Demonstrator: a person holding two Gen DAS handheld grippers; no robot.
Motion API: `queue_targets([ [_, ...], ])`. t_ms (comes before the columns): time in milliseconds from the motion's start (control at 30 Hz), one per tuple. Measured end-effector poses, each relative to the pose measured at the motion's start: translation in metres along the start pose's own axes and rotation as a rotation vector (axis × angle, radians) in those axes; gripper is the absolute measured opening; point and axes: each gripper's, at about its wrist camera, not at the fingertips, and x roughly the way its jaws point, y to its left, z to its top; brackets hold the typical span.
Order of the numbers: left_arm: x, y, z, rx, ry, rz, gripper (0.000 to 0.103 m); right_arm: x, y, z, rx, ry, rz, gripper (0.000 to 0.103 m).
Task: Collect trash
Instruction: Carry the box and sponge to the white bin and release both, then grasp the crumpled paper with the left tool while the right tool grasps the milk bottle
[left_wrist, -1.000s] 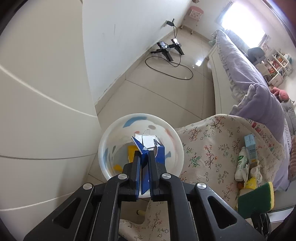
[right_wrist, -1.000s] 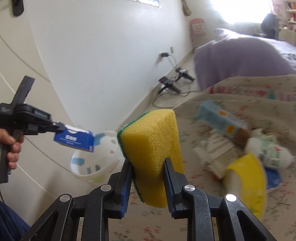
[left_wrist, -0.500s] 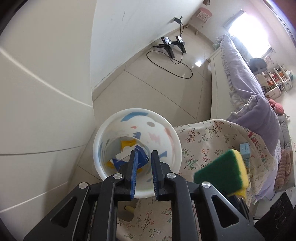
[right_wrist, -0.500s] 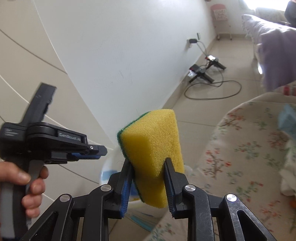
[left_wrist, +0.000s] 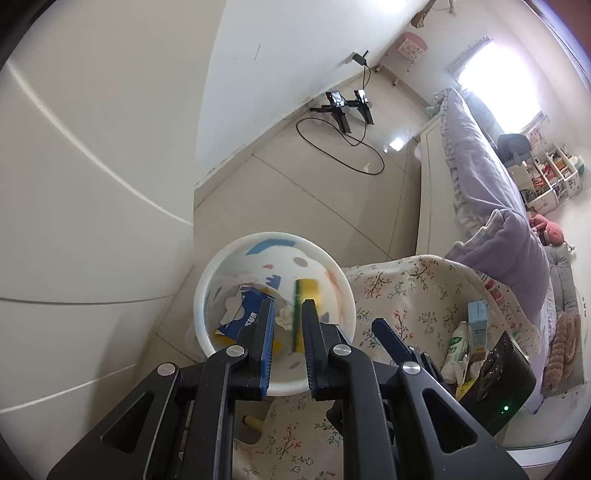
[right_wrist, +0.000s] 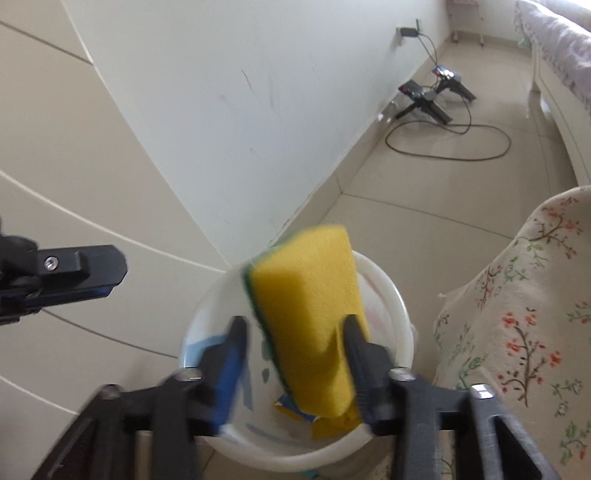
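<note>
we held both grippers over a white bin (left_wrist: 275, 243) standing on the tiled floor (left_wrist: 295, 192) beside a desk under a flowered cloth (left_wrist: 410, 291). inside the bin lay a blue carton (left_wrist: 242, 315), a crumpled tissue (left_wrist: 285, 316) and some yellow scraps (right_wrist: 325, 424) at the bottom. the sponge (right_wrist: 314, 325), yellow with a green scrub side, hung inside the rim, tilted, between the spread jaws of our right gripper (right_wrist: 295, 332); its right face was against the right jaw, and a gap showed between its green side and the blurred left jaw. in the left wrist view the same sponge (left_wrist: 308, 291) sat within the bin's mouth. our left gripper (left_wrist: 288, 321) hovered above the bin with jaws apart and nothing between them. on the desk a white bottle (left_wrist: 458, 341), a pale blue box (left_wrist: 477, 325) and other litter lay near together, well apart from the bin.
</note>
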Motion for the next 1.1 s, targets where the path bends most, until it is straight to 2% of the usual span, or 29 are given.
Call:
queue_targets([
  [67,0.002,-0.003,-0.001,0.008,0.008,-0.011,0.016,-0.003,-0.006,-0.002,0.02,-0.024,-0.011,0.073],
  [233,0.009,-0.022,-0.007,0.068,0.047,-0.039,0.016,-0.022,-0.022,-0.007,0.056,-0.022,-0.015,0.073],
  [333,0.017,-0.035,-0.013,0.089,0.085,-0.074,0.016,-0.049,-0.034,-0.01,0.065,-0.032,-0.022,0.073],
  [500,0.023,-0.074,-0.025,0.151,0.109,-0.123,0.016,-0.122,-0.061,-0.009,0.084,-0.097,-0.037,0.073],
  [567,0.024,-0.094,-0.032,0.19,0.119,-0.131,0.027,-0.154,-0.074,-0.007,0.087,-0.126,-0.064,0.073],
  [633,0.025,-0.115,-0.039,0.22,0.119,-0.153,0.054,-0.183,-0.089,-0.005,0.099,-0.15,-0.097,0.075],
  [667,0.025,-0.126,-0.044,0.241,0.118,-0.169,0.057,-0.198,-0.099,-0.003,0.114,-0.164,-0.117,0.078],
  [800,0.031,-0.169,-0.062,0.32,0.139,-0.208,0.058,-0.245,-0.149,0.004,0.171,-0.192,-0.228,0.08],
  [967,0.054,-0.215,-0.084,0.394,0.178,-0.21,0.058,-0.271,-0.217,-0.008,0.247,-0.144,-0.34,0.083],
  [1100,0.079,-0.245,-0.102,0.448,0.223,-0.193,0.058,-0.273,-0.267,-0.039,0.362,-0.108,-0.353,0.084],
])
